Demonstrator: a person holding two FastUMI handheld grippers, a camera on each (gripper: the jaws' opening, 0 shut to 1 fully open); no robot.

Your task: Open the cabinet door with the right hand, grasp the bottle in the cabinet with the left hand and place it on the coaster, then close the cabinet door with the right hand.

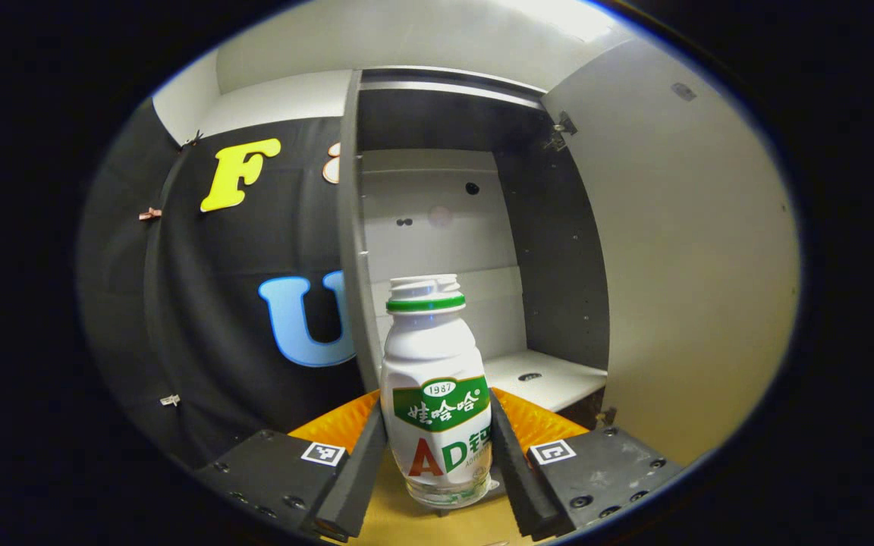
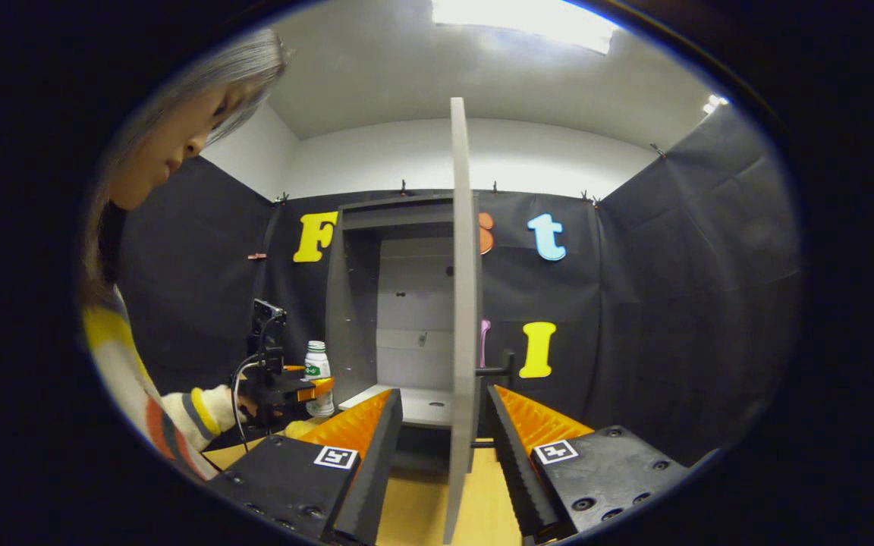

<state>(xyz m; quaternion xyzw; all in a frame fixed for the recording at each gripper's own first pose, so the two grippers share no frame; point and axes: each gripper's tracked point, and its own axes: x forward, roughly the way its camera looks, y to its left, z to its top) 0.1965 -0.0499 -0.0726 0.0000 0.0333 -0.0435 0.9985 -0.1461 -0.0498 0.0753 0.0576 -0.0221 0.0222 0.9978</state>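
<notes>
White bottle (image 1: 437, 387) was clamped between left gripper (image 1: 437, 462) fingers, outside the cabinet (image 1: 475, 227); right gripper (image 2: 441, 462) fingers stood apart around the open door (image 2: 463, 318), coaster placing and closing remained

Right gripper (image 2: 441, 447): fingers spread wide, straddling the edge of the open cabinet door (image 2: 463, 318), neither pad clearly touching it. The door's handle (image 2: 494, 370) sticks out on the right side. Behind it the cabinet (image 2: 365, 303) stands open, pale shelf visible inside. Off to the left, the left gripper (image 2: 308, 388) holds the bottle (image 2: 319, 378) upright, just outside the cabinet, above the wooden worktop (image 2: 418, 504). A person's striped sleeve (image 2: 179, 409) sits behind it.
</notes>
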